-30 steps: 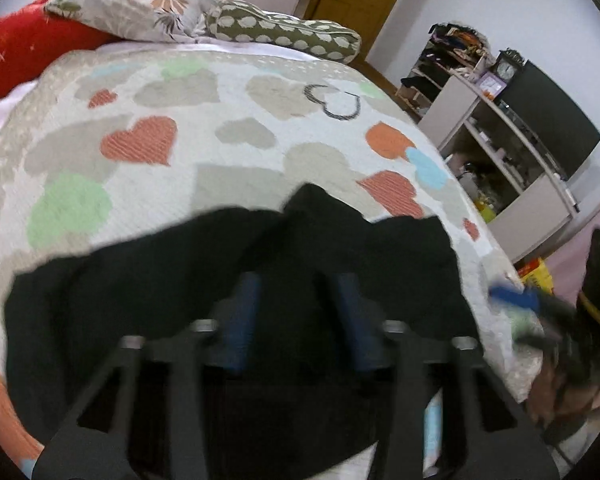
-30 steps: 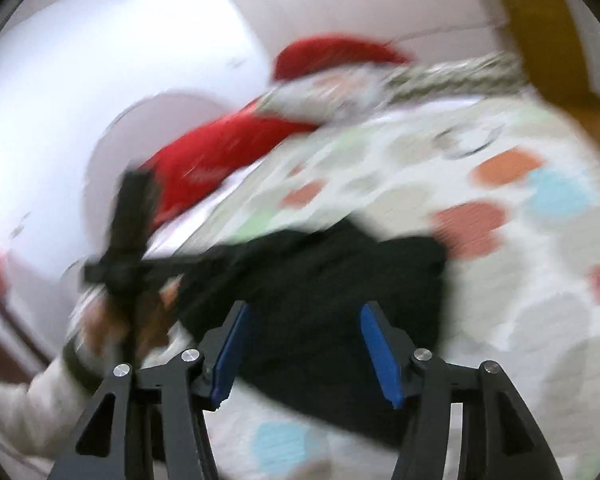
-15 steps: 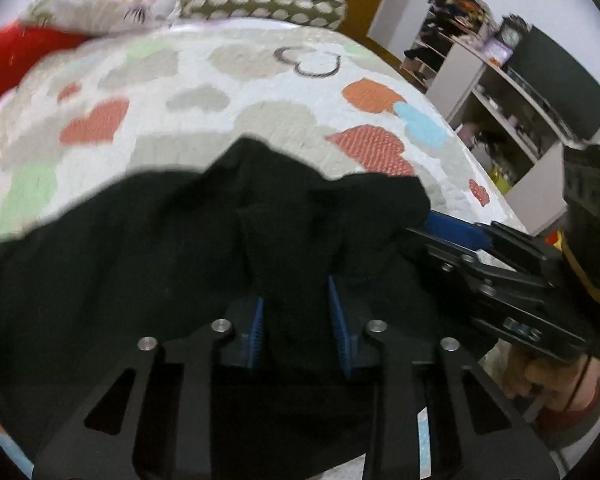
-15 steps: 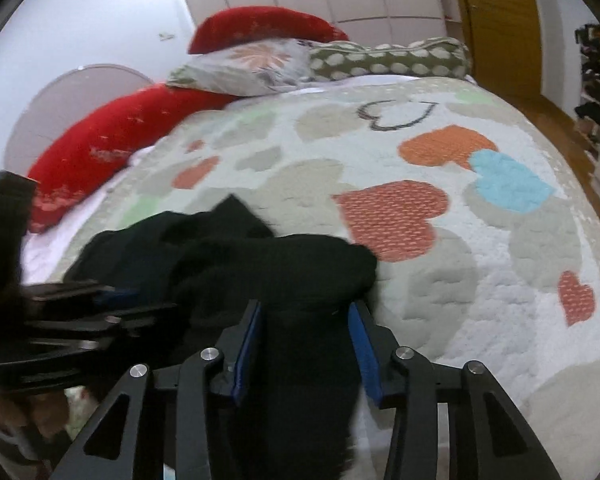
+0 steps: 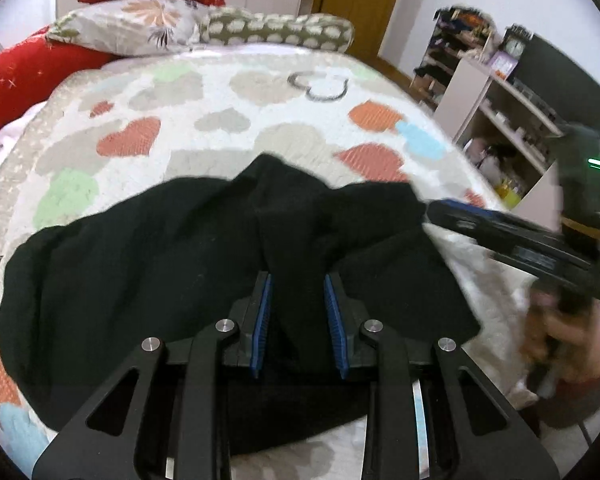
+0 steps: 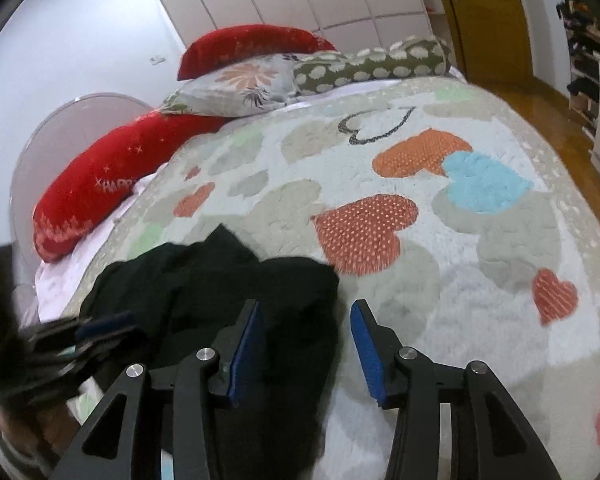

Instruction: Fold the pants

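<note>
The pants (image 5: 172, 264) lie crumpled in a dark heap at the near end of the bed (image 5: 228, 128), on the heart-patterned cover. No flat fold is seen yet, so the task is judged to be at its beginning.

A raised ridge of the cloth is pinched between the fingers (image 5: 262, 320) of the left gripper (image 5: 298, 312); they are closed on it.

The right gripper (image 6: 304, 344) is held at the right edge of the heap. Its fingers (image 6: 364, 344) are opening a little: cloth lies between them against the left one, while a gap is seen at the right one, so no firm hold is shown.

What is left, as judged: the pants must be spread out flat, the legs laid one on the other, then folded over.
</note>
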A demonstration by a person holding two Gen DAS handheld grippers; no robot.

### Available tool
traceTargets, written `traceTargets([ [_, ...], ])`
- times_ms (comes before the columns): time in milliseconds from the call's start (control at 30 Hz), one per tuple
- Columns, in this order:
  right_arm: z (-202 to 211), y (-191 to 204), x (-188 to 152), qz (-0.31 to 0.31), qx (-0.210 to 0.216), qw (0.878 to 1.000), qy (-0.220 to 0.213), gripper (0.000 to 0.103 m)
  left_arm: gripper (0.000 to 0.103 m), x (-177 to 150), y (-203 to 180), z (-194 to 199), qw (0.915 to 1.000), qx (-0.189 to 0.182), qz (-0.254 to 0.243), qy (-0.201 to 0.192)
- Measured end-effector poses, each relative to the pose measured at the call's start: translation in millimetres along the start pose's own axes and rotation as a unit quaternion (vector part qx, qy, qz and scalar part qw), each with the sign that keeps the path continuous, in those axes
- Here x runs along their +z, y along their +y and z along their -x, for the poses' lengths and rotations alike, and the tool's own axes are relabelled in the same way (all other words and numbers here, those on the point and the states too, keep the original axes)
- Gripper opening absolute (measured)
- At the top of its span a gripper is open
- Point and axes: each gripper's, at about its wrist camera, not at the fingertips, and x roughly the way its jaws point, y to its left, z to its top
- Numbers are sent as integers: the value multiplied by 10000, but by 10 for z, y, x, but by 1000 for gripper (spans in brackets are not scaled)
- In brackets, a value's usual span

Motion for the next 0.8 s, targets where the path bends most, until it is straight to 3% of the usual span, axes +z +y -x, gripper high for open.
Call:
traceTargets([
  [100, -308, -115, 84, -218, 394, 9984, 329, 45, 26, -16, -84, 138, 9996, -218, 12, -179],
  [200, -445, -208, 155, -430, 735, 9959, 311, 24, 26, -70, -220, 55, 9991, -397, -147, -12],
  [333, -527, -168, 297, -210, 534, 9981, 204, 16, 26, -189, -307, -241, 9986, -254, -295, 355],
  [433, -704, -211, 330, -259, 435, 9979, 405, 16, 26, -207, -270, -279, 9988, -302, -226, 308],
  [633, -362, -208, 326, -386, 315, 9986, 176, 19, 26, -182, -188, -173, 9992, -293, -97, 258],
  [800, 77, 80, 153, 234, 13, 9997, -14, 19, 26, -165, -106, -68, 9998, -125, 59, 112],
])
